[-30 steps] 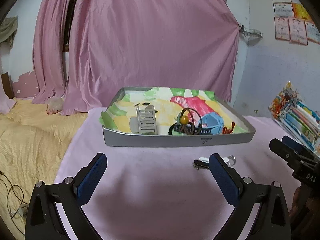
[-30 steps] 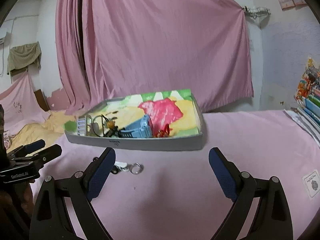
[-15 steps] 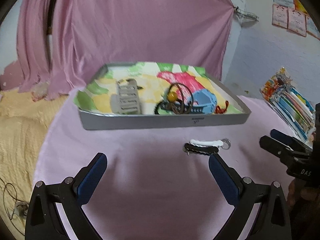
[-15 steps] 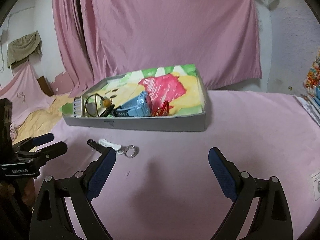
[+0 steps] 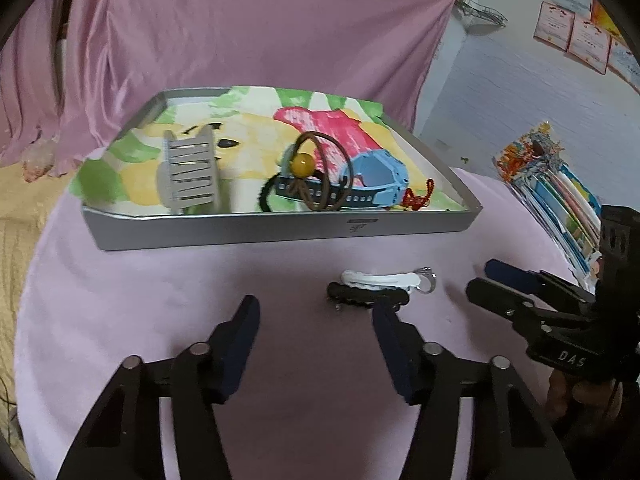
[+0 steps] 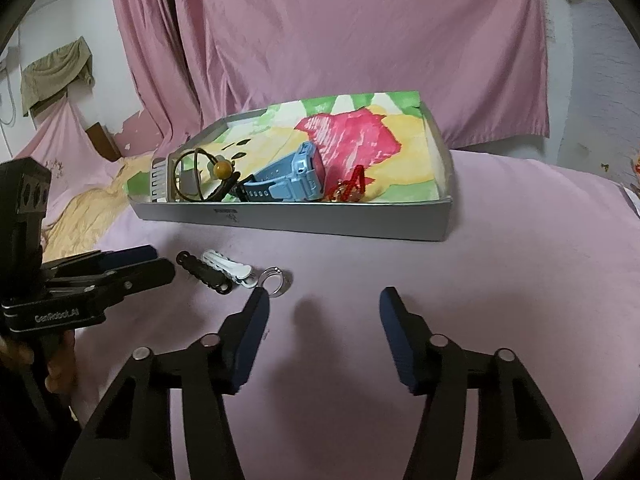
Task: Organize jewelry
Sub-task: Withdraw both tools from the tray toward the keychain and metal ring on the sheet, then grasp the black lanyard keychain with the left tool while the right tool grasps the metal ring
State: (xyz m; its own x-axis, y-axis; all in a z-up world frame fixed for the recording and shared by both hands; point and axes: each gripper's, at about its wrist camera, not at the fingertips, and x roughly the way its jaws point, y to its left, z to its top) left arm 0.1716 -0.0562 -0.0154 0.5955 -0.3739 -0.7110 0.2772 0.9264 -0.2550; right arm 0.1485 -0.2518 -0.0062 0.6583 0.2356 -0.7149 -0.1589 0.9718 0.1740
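Both my tongs have closed in on the loose pieces since a second ago. Left tongs [image 5: 316,312] and right tongs [image 6: 322,304] gape wide, empty. Black clip [image 5: 366,300], white clip [image 5: 380,279] and ring [image 6: 274,280] lie on the tabletop [image 6: 500,280], outside the tray [image 5: 280,232]. Pickup step; next I must straddle one clip squarely.

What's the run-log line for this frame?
left gripper: open, empty | right gripper: open, empty | black clip, white clip, ring: on pink cloth, outside tray | phase: approaching
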